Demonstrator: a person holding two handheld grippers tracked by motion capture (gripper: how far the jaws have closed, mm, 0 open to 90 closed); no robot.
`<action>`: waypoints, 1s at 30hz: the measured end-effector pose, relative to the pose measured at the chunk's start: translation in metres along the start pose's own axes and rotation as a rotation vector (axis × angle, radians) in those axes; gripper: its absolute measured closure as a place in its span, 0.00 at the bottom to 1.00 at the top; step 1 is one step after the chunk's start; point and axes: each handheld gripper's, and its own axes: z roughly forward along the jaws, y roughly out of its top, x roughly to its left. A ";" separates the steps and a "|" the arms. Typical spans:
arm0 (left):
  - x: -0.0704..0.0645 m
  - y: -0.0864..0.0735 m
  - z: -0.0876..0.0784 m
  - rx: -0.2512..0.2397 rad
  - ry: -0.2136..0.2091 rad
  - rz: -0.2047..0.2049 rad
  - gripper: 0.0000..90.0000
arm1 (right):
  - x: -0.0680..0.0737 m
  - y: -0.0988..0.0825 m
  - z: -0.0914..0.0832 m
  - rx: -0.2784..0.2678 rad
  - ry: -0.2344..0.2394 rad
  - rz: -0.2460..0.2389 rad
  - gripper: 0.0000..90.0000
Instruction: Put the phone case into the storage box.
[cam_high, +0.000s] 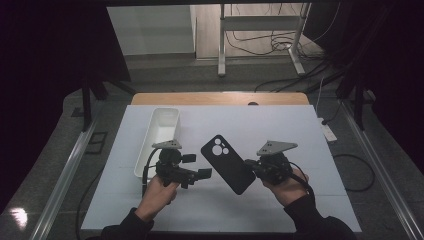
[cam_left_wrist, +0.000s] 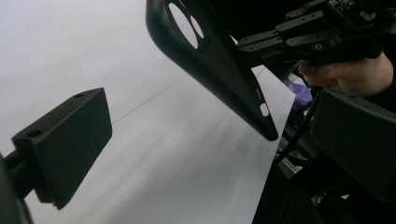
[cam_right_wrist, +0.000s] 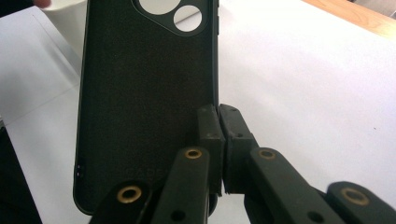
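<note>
A black phone case (cam_high: 227, 162) with round camera cut-outs hangs tilted above the white table mat (cam_high: 280, 130). My right gripper (cam_high: 249, 164) is shut on its right long edge, near the lower end. The right gripper view shows the pads (cam_right_wrist: 209, 135) pinching the rim of the case (cam_right_wrist: 144, 93). To the left of the case, my left gripper (cam_high: 197, 166) stands open, apart from it. In the left gripper view its two pads (cam_left_wrist: 65, 144) are wide apart with nothing between them. Ahead of them are the case (cam_left_wrist: 219, 70) and the right gripper (cam_left_wrist: 254, 44).
A white oblong tray (cam_high: 161, 131) lies on the mat behind my left gripper, its corner also in the right gripper view (cam_right_wrist: 60, 16). The wooden table edge (cam_high: 220, 98) runs along the far side. Cables and a metal stand are on the floor beyond.
</note>
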 end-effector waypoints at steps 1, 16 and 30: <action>0.000 0.000 0.001 0.001 -0.002 -0.003 0.00 | 0.001 0.000 0.000 0.000 0.000 -0.004 0.98; 0.004 0.004 0.024 0.023 -0.047 -0.035 0.00 | 0.013 0.003 0.003 -0.010 0.019 -0.014 0.98; 0.007 0.005 0.033 0.031 -0.048 -0.058 0.02 | 0.018 0.004 0.004 -0.022 0.015 -0.027 0.98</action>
